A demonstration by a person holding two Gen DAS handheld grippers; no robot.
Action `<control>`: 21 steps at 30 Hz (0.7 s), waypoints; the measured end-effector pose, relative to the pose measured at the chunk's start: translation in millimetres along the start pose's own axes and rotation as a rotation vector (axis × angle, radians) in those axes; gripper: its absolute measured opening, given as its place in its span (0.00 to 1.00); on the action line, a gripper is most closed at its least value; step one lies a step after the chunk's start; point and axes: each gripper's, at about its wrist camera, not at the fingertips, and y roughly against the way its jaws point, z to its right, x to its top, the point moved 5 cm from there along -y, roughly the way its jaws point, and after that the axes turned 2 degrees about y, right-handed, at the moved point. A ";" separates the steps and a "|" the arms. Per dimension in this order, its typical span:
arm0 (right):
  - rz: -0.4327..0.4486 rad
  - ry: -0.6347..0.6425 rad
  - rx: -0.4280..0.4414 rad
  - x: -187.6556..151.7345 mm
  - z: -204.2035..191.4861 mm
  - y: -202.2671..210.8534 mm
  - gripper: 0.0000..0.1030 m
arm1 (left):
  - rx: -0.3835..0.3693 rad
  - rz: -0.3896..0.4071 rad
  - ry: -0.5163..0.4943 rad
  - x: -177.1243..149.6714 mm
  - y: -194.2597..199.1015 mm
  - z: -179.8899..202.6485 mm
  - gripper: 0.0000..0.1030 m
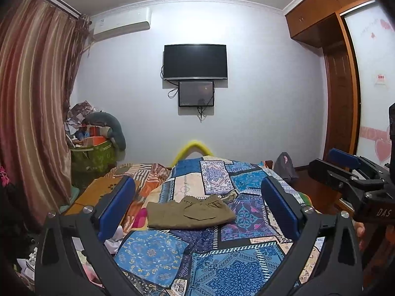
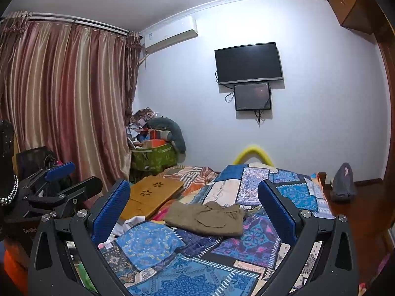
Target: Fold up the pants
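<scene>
Olive-brown pants [image 1: 191,212] lie folded into a compact rectangle on the blue patchwork bedspread [image 1: 202,266], waistband at the far side. They also show in the right wrist view [image 2: 208,218]. My left gripper [image 1: 197,207] is open and empty, held back above the bed with the pants seen between its blue pads. My right gripper [image 2: 195,209] is open and empty, likewise held back from the pants. The right gripper also shows at the right edge of the left view [image 1: 345,170], and the left gripper at the left edge of the right view [image 2: 61,180].
A wooden lap desk [image 2: 150,194] lies on the bed left of the pants. A green bin of clutter [image 1: 95,157] stands by the curtain. A grey bag [image 2: 343,182] sits on the floor at right. A TV [image 1: 195,61] hangs on the far wall.
</scene>
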 end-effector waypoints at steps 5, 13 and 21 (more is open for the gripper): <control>-0.004 -0.004 -0.003 -1.5 1.3 -0.8 1.00 | -0.004 -0.003 -0.001 -0.2 -2.1 0.4 1.00; -0.009 -0.008 -0.006 -1.6 0.8 -2.1 1.00 | -0.011 -0.003 0.005 -0.5 -2.7 -0.2 1.00; -0.011 -0.006 -0.011 -2.8 0.1 -2.8 1.00 | -0.025 -0.015 0.009 -1.3 -5.5 2.0 1.00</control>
